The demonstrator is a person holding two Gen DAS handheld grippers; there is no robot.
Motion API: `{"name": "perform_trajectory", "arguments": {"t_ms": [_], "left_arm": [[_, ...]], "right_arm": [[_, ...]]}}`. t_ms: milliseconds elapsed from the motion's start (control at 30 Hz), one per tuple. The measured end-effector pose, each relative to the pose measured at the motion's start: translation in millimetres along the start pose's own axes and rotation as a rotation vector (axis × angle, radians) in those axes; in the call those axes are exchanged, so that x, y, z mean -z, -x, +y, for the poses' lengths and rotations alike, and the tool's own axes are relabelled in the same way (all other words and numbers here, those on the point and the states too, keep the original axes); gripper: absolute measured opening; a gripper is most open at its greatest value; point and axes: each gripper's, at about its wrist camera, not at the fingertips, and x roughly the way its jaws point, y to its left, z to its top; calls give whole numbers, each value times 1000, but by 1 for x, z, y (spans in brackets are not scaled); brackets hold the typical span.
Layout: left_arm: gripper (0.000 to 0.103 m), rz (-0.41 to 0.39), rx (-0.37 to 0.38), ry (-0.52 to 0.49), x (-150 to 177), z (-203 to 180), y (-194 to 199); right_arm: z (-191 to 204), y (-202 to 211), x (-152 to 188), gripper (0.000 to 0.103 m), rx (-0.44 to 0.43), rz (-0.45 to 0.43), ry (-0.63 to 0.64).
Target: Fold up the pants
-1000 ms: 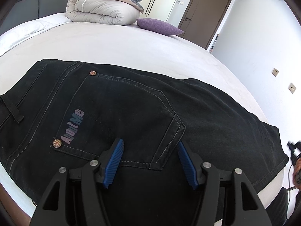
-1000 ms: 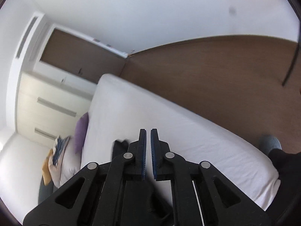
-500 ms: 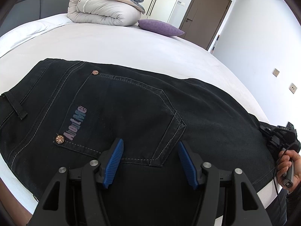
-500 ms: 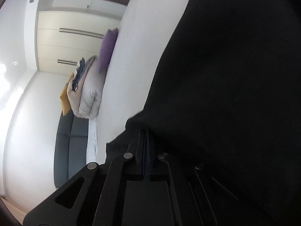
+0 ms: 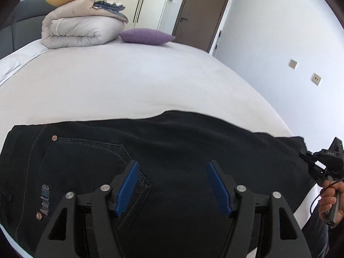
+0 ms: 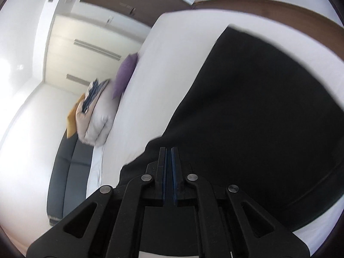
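Black jeans [image 5: 172, 150] lie lengthwise-folded on the bed [image 5: 129, 81]; my left tongs [image 5: 171, 190] widening, empty; right tongs [image 6: 169, 165] clamped on hem; cross-folds remain.

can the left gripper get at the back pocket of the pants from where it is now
Probably yes. The left gripper hangs just above the black pants, its jaws opening with nothing between them, and the back pocket lies flat and uncovered right beside it.

Bright, even daylight — fisheye bowing and dark corners, right-wrist view motion-blurred, glare at left.
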Motion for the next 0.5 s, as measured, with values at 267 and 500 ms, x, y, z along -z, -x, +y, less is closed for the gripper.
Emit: {"name": "perform_trajectory", "arguments": {"t_ms": [267, 500], "left_arm": [[16, 104, -76, 193, -6, 124, -7], [6, 86, -26, 204, -11, 155, -13]], "right_arm": [[-27, -32, 34, 0, 58, 56, -23], [-54, 16, 6, 0, 129, -61, -6]]}}
